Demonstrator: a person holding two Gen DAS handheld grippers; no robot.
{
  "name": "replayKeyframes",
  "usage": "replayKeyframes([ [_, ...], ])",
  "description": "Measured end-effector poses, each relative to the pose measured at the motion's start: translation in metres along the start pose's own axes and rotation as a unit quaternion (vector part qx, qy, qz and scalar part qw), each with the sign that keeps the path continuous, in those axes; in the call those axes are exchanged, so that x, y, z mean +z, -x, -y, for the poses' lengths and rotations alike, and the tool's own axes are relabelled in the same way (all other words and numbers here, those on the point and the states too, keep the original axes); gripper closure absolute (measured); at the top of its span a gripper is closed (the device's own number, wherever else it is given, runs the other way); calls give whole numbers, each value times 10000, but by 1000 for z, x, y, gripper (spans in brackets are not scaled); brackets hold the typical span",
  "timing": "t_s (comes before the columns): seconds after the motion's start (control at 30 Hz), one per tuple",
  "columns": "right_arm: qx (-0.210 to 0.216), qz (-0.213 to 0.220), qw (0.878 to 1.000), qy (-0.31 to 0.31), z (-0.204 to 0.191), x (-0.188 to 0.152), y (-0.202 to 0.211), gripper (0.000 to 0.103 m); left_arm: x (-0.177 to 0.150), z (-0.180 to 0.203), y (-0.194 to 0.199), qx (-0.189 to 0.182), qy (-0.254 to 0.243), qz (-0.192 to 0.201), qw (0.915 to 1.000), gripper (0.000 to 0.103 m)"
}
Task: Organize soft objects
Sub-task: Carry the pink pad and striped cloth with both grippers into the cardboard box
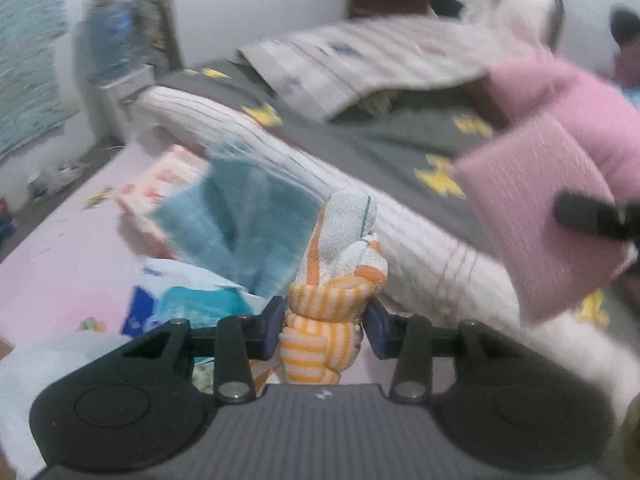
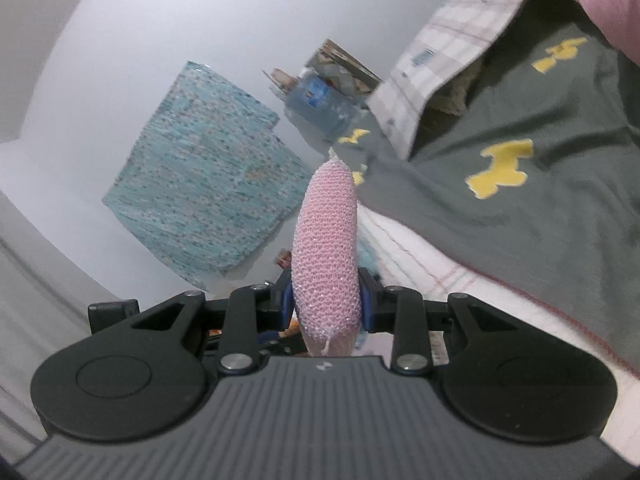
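My left gripper (image 1: 324,328) is shut on a bundled orange-and-white striped cloth (image 1: 332,312) whose white mesh end sticks up above the pads. My right gripper (image 2: 326,300) is shut on a pink netted scrub pad (image 2: 326,252), held edge-on between the blue pads. The same pink pad (image 1: 536,208) shows at the right of the left wrist view, with a black finger (image 1: 588,216) of the right gripper on it. A crumpled teal cloth (image 1: 248,216) lies just beyond the left gripper, against a long white striped cushion (image 1: 400,216).
A grey sheet with yellow shapes (image 1: 360,136) covers the bed, with a checked blanket (image 1: 360,60) and a pink pillow (image 1: 580,92) on it. A pink-and-white box (image 1: 160,184) and a white-and-blue plastic bag (image 1: 180,300) lie on the pink surface (image 1: 60,240). A teal woven hanging (image 2: 200,168) is on the wall.
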State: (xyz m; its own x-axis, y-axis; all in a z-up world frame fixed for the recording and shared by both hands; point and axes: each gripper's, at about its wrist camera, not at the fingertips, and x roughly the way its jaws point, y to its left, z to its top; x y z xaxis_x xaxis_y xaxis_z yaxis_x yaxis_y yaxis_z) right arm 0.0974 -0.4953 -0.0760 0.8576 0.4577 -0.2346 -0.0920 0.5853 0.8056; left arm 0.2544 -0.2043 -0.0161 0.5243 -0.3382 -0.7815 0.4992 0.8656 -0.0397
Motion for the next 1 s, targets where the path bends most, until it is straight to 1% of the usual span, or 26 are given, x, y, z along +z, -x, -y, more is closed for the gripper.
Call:
replayKeyframes([
  [0.13,265,34,9996,114,-24,-2,13,73,-3,-14,55,50,475,393,9981,60],
  [0.23,495,-113,9985,210,-45,-7,13,73,-14,-33,102,210,758,729,9942,60],
  [0.37,902,-496,9940,376,-79,-24,-1,73,-37,-66,162,678,1143,1065,9854,60],
  [0.47,1236,-910,9869,487,-109,-42,-23,73,-66,-94,205,1232,1464,1218,9739,60],
  [0.53,1477,-1301,9790,531,-132,-57,-45,73,-86,-114,225,1522,1737,1216,9653,60],
  [0.63,1745,-1870,9643,679,-174,-85,-77,73,-117,-147,243,1903,2206,1065,9507,60],
  [0.7,1896,-2181,9544,755,-200,-104,-97,73,-137,-168,249,2160,2449,954,9403,60],
  [0.8,1979,-2723,9383,791,-241,-137,-136,73,-164,-197,251,2460,2695,815,9275,60],
  [0.83,1962,-2864,9343,811,-253,-146,-148,73,-173,-208,254,2537,2763,772,9237,60],
  [0.9,1786,-3186,9262,932,-283,-171,-179,73,-183,-229,250,2718,2816,707,9175,59],
  [0.97,1576,-3445,9195,1045,-311,-195,-205,73,-193,-251,248,2769,2930,592,9132,59],
  [1.0,1390,-3585,9169,1072,-323,-208,-218,73,-199,-261,246,2768,2970,516,9124,59],
])
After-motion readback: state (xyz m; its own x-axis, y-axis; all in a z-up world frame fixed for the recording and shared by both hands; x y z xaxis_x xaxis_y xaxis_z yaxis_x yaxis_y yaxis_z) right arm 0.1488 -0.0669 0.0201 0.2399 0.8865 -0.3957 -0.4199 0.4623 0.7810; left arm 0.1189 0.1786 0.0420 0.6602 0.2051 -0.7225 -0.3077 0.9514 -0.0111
